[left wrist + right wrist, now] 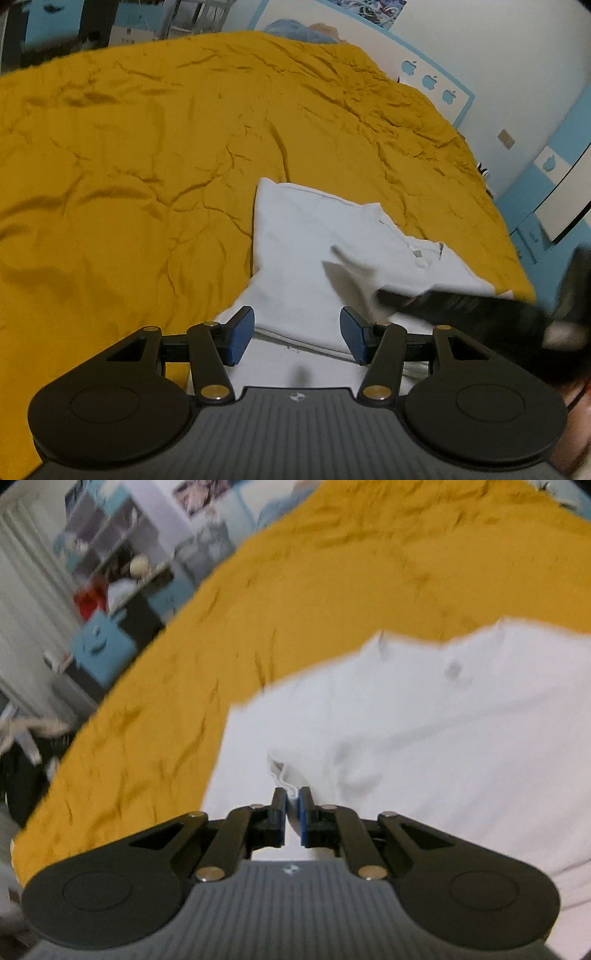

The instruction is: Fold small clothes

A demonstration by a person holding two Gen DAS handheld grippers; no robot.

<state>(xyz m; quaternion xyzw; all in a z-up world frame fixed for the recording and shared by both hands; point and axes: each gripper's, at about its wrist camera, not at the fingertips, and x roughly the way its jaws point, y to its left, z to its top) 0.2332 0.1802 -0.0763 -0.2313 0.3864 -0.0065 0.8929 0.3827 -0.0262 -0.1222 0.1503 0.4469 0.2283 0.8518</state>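
A white shirt (314, 240) lies partly folded on a mustard-yellow bedspread (129, 166), its collar and label toward the right. My left gripper (297, 332) hovers over the shirt's near hem, open, its blue pads (242, 334) wide apart and pressing nothing. The right gripper (384, 295) comes in from the right as a dark blur over the shirt. In the right wrist view the shirt (424, 731) fills the right half, motion-blurred. My right gripper (293, 803) is shut on a small pinch of the shirt's white edge.
The bedspread (295, 590) stretches wide to the left and far side. A bluish pillow (303, 31) lies at the bed's far end. A wall with blue apple stickers (428, 81) runs along the right. Cluttered shelves (122, 554) and a blue box (99, 646) stand past the bed's left edge.
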